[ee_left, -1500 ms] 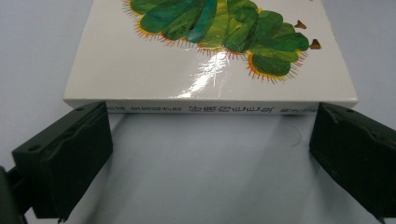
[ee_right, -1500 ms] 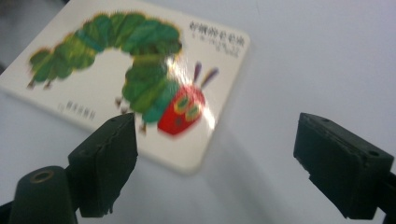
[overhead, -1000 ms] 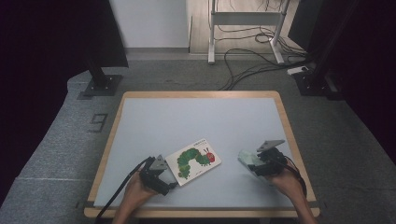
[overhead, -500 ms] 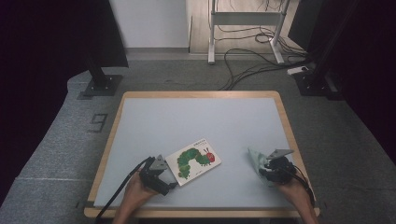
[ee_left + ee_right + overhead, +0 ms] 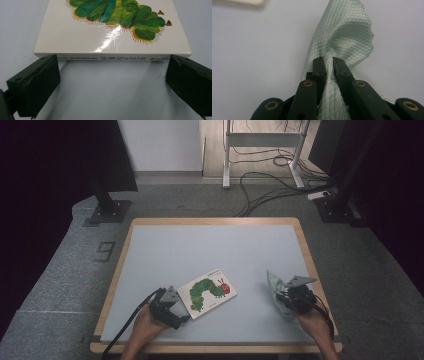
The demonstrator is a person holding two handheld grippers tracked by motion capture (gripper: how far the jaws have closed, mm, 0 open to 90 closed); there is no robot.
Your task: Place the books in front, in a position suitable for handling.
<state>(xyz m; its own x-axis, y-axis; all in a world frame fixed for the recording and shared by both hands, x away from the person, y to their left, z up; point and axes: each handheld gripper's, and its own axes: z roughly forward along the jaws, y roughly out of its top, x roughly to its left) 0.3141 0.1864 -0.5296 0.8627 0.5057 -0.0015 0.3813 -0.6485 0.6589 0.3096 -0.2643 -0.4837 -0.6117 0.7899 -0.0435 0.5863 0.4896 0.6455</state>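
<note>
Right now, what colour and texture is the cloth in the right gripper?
Pale mint green cloth with a fine diamond-grid weave, clearest in the right gripper view.

Our right gripper [image 5: 328, 62] has just been closing its jaws, and we now pinch the pale green cloth [image 5: 342, 37] between them. Its far edge now lifts off the table [image 5: 210, 250], bunching toward twelve o'clock from our hand.

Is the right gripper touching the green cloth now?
Touching. In the right gripper view, the right gripper has its jaws pinched shut on a fold of the green cloth.
</note>
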